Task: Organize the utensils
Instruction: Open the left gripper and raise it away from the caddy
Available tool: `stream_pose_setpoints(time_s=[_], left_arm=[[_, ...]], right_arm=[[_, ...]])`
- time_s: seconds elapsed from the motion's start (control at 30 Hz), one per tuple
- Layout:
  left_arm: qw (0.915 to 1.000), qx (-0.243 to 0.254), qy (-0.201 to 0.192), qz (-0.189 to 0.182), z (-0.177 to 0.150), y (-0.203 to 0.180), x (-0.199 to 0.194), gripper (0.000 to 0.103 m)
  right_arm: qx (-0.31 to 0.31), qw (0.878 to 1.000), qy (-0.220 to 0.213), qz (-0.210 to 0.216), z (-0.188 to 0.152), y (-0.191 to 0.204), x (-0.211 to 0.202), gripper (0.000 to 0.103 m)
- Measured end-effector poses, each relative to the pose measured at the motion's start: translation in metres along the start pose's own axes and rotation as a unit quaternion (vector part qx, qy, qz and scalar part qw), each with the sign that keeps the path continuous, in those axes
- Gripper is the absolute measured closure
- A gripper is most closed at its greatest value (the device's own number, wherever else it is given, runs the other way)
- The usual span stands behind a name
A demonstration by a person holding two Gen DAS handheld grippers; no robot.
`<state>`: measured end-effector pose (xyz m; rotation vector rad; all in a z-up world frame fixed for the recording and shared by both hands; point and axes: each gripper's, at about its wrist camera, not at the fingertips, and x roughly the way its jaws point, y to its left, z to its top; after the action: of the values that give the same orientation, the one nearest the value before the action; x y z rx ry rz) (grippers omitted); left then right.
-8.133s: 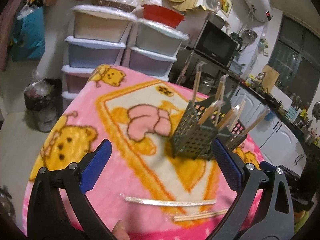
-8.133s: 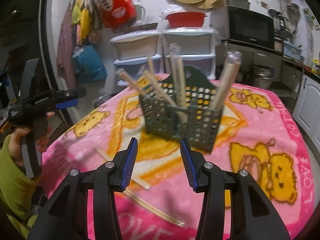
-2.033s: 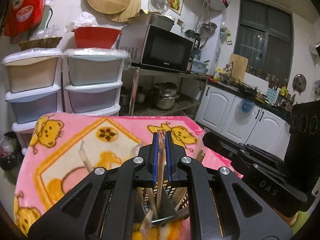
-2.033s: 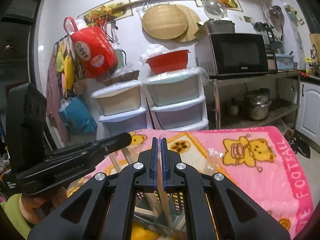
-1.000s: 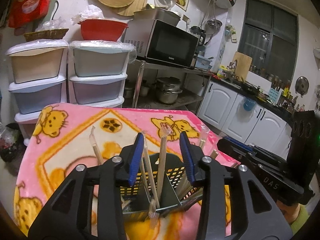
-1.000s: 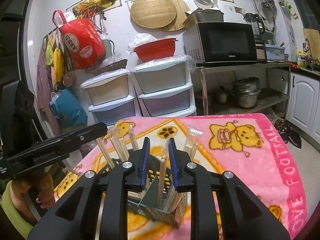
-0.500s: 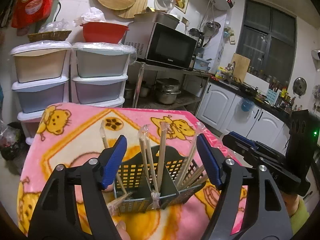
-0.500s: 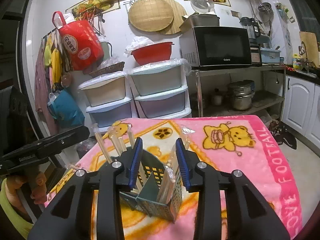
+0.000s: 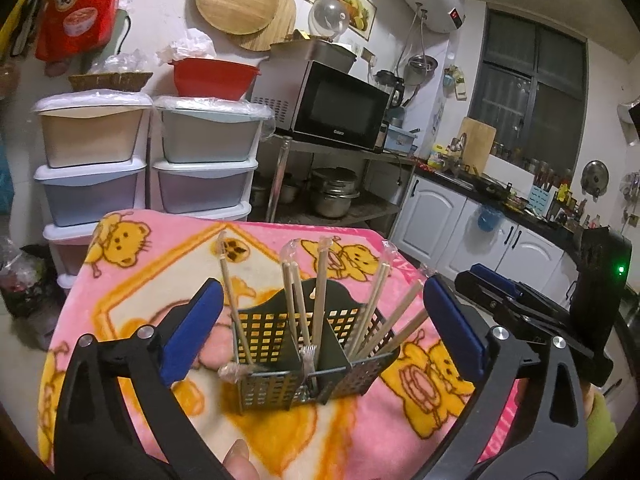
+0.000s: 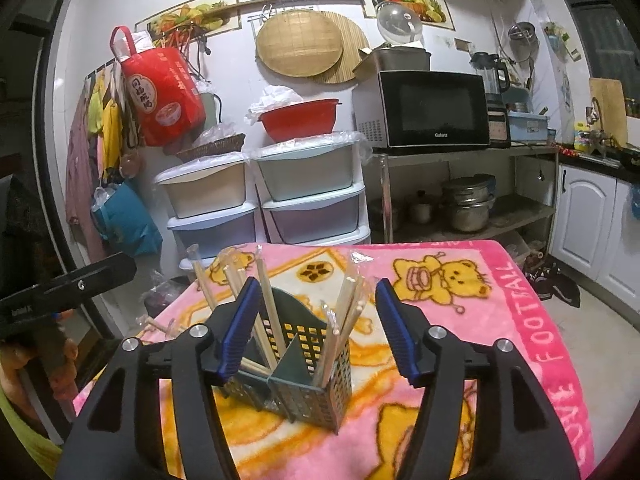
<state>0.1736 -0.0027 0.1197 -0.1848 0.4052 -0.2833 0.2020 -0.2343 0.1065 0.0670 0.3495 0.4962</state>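
Left wrist view: we see left gripper (image 9: 318, 322) and right gripper (image 10: 316, 330) jaws just opened, both released; chopsticks (image 9: 320, 292) now stand in holder (image 9: 308, 356), blanket (image 9: 132, 280) cleared, task near done.

"Galanz" on microwave (image 10: 434, 109); "FOOTBALL" on blanket (image 10: 532, 320)

A pink bear-print blanket (image 9: 120, 280) covers the table — on it stands a dark perforated utensil caddy (image 9: 304, 364).

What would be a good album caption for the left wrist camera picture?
Open left gripper frames a dark perforated utensil caddy of wrapped chopsticks on a pink teddy-bear blanket.
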Motion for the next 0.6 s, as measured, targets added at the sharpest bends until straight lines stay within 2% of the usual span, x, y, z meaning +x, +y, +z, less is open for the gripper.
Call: stream_pose_setpoints(time_s=[0.33,0.6], left_arm=[[0.9997,-0.010,0.000,0.020,-0.020,0.004,-0.017,0.011],[0.9983,-0.030,0.019,0.046,-0.047,0.014,-0.021,0.011]], right_arm=[[-0.018,1.000,-0.018,-0.010,-0.019,0.016,-0.028,0.018],[-0.027,0.999,-0.008,-0.016,-0.044,0.025,-0.039,0.013]])
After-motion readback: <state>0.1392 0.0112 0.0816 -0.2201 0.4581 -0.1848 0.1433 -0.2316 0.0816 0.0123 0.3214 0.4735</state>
